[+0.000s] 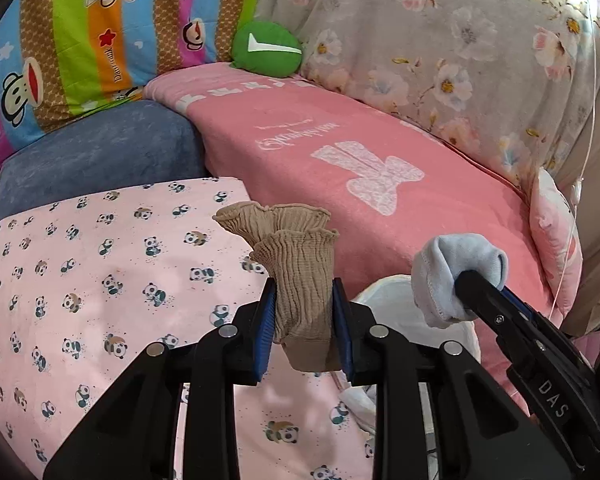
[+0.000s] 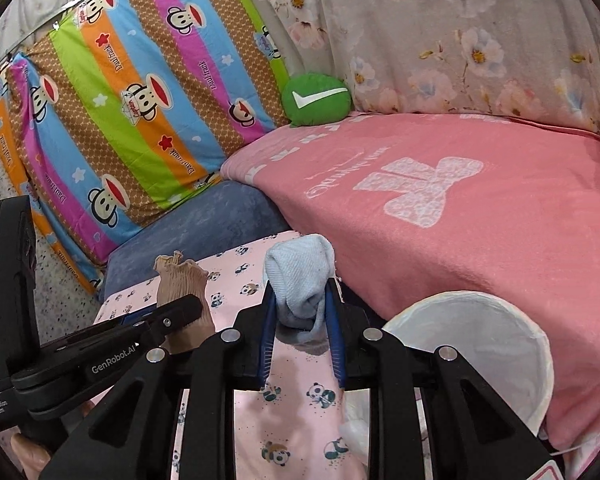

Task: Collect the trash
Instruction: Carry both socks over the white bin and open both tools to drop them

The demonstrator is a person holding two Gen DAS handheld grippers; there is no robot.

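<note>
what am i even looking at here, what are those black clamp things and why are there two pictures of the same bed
The black things are two hand-held claws; a person carries one in each hand, and there is no robot arm. Each claw has a wide-angle camera looking forward along its fingers, so you get two pictures of one scene. In the left wrist view, the left claw is shut on a beige ruffled sock. In the right wrist view, the right claw is shut on a light blue sock. Below them lies a pink panda-print cloth, next to a pink blanket. A white bin with a liner is close by.
</note>
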